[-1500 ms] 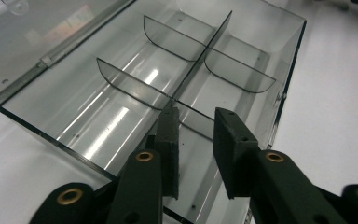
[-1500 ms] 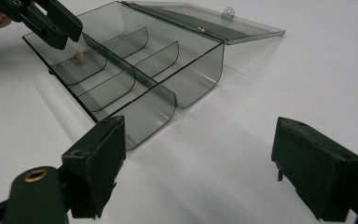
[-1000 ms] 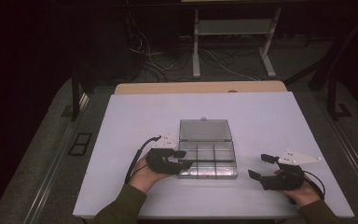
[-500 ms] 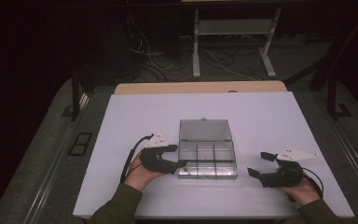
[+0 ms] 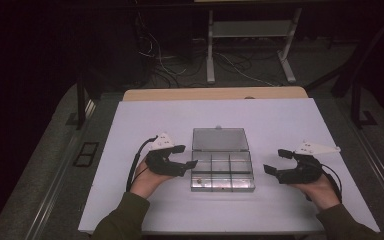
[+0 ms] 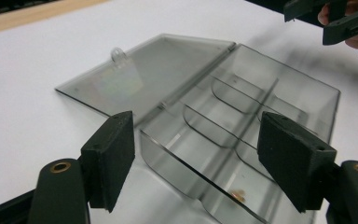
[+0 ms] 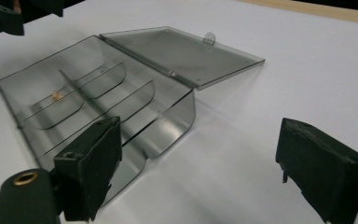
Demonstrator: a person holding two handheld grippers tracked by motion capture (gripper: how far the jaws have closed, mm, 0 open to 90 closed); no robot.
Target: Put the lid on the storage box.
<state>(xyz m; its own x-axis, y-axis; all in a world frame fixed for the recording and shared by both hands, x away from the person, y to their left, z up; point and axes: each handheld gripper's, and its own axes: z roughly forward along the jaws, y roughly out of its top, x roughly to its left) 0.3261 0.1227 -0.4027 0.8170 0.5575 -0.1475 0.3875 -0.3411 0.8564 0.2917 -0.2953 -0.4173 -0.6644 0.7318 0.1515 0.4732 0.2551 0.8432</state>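
Both grippers have drawn back toward the person over the last second. Left gripper (image 5: 189, 156), jaws spread, hovers at the near left corner of the clear compartment box (image 5: 222, 170); a small brown item (image 6: 237, 194) lies just beyond its jaws. Right gripper (image 5: 278, 161), jaws spread, sits apart from the box's other side. Lid (image 5: 219, 139) lies open on the white table (image 5: 280, 120).

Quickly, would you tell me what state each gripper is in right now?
Left gripper: open, holding nothing, at the clear box.
Right gripper: open, holding nothing.
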